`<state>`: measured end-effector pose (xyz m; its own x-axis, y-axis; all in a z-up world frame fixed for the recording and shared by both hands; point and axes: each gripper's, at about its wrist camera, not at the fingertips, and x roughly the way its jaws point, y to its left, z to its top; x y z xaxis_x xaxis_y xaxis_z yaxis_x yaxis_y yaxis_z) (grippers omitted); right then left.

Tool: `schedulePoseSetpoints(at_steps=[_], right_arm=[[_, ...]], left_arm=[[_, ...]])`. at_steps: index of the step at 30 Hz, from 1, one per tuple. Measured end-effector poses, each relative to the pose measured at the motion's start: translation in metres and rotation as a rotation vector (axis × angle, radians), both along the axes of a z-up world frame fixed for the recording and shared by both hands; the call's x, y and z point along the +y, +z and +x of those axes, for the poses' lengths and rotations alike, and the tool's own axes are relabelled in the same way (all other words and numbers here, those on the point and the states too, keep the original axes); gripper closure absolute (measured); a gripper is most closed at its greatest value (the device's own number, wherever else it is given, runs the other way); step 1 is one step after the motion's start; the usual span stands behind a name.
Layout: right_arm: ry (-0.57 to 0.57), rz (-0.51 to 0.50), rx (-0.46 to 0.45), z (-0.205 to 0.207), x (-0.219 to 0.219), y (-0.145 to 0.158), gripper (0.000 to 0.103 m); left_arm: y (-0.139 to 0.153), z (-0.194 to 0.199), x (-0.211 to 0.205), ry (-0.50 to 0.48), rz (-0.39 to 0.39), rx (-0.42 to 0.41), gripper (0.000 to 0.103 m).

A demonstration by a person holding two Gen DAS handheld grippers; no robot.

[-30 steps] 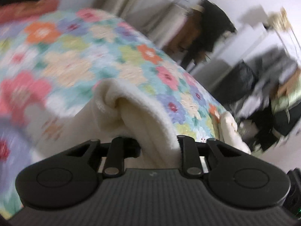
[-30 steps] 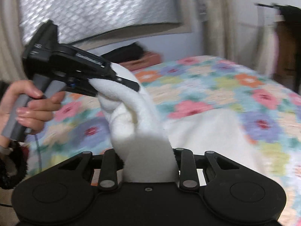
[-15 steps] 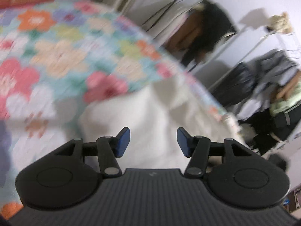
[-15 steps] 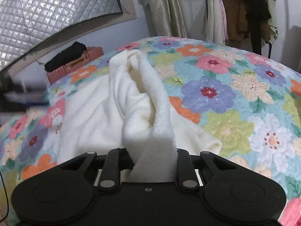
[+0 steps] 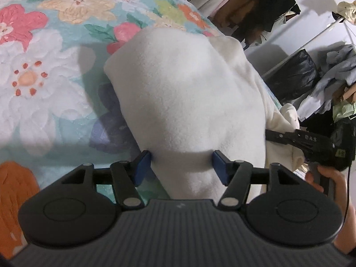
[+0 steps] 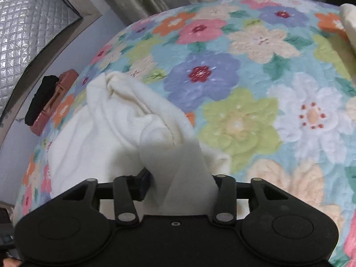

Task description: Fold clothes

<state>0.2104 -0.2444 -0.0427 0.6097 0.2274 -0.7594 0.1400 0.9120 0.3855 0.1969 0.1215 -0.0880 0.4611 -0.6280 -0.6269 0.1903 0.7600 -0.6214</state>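
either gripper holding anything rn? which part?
Neither clamps. Both are opening: left gripper and right gripper each straddle the white fleece garment's near edge.

One white fleece garment (image 5: 189, 93), one floral bedspread (image 5: 44, 71), two grippers (image 5: 181, 166) (image 6: 181, 183).

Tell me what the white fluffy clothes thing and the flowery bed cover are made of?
The white garment looks like fleece or thick plush: matte, with a fuzzy nap, soft rounded folds and a stitched hem. The flowery bed cover looks like quilted printed fabric, perhaps cotton or polyester: puffy stitched outlines run around each flower, and it has only a slight sheen. Neither can be told for sure by sight.
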Motion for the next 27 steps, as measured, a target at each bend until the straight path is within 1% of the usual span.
schedulePoseSetpoints(at_steps=[1, 3, 4, 5, 8, 10, 12, 14, 15, 17, 18, 19, 20, 22, 23, 24, 26, 27], right_arm=[[-0.006, -0.039, -0.006, -0.004, 0.001, 0.002, 0.047], [-0.050, -0.168, -0.023, -0.014, 0.003, 0.013, 0.044], [-0.067, -0.214, -0.041, -0.018, 0.003, 0.019, 0.043], [-0.089, -0.235, -0.061, -0.024, 0.001, 0.024, 0.043], [-0.109, -0.203, -0.116, -0.044, -0.002, 0.040, 0.043], [-0.084, -0.161, -0.153, -0.057, -0.001, 0.046, 0.043], [-0.051, -0.091, -0.187, -0.068, 0.001, 0.047, 0.043], [-0.013, -0.039, -0.178, -0.069, 0.005, 0.041, 0.042], [0.004, -0.028, -0.159, -0.067, 0.007, 0.034, 0.042], [0.008, -0.044, -0.111, -0.063, 0.015, 0.017, 0.042], [0.024, -0.086, -0.100, -0.061, 0.020, 0.012, 0.045], [0.046, -0.136, -0.092, -0.059, 0.026, 0.008, 0.088], [0.069, -0.186, -0.084, -0.056, 0.032, 0.004, 0.099], [0.071, -0.335, -0.145, -0.060, 0.043, 0.014, 0.099], [0.060, -0.384, -0.184, -0.066, 0.046, 0.025, 0.099], [0.051, -0.393, -0.207, -0.072, 0.047, 0.035, 0.099], [0.045, -0.375, -0.195, -0.077, 0.045, 0.042, 0.099], [0.046, -0.381, -0.185, -0.077, 0.045, 0.040, 0.099]], left_arm=[[0.001, 0.000, -0.001, -0.004, 0.007, -0.009, 0.041], [0.001, 0.001, -0.001, -0.005, 0.011, -0.018, 0.041], [0.001, 0.002, -0.002, -0.003, 0.004, -0.017, 0.041], [0.001, 0.002, -0.002, -0.004, 0.002, -0.019, 0.041], [0.006, 0.004, -0.003, -0.012, 0.003, -0.032, 0.042], [0.009, 0.006, -0.004, -0.017, 0.006, -0.041, 0.042], [0.011, 0.007, -0.007, -0.023, 0.015, -0.049, 0.042], [0.012, 0.006, -0.008, -0.027, 0.021, -0.054, 0.042], [0.012, 0.006, -0.007, -0.028, 0.022, -0.055, 0.042], [0.012, 0.007, -0.006, -0.030, 0.021, -0.055, 0.042], [0.012, 0.007, -0.006, -0.030, 0.021, -0.056, 0.042], [0.013, 0.007, -0.005, -0.028, 0.023, -0.058, 0.042], [0.014, 0.007, -0.004, -0.026, 0.025, -0.061, 0.042], [0.022, 0.003, -0.002, -0.009, 0.051, -0.080, 0.044], [0.029, 0.000, 0.001, 0.001, 0.066, -0.094, 0.044], [0.039, -0.005, 0.005, 0.008, 0.066, -0.120, 0.044], [0.057, -0.013, 0.013, 0.022, 0.024, -0.178, 0.044], [0.061, -0.013, 0.013, 0.024, 0.013, -0.200, 0.044]])
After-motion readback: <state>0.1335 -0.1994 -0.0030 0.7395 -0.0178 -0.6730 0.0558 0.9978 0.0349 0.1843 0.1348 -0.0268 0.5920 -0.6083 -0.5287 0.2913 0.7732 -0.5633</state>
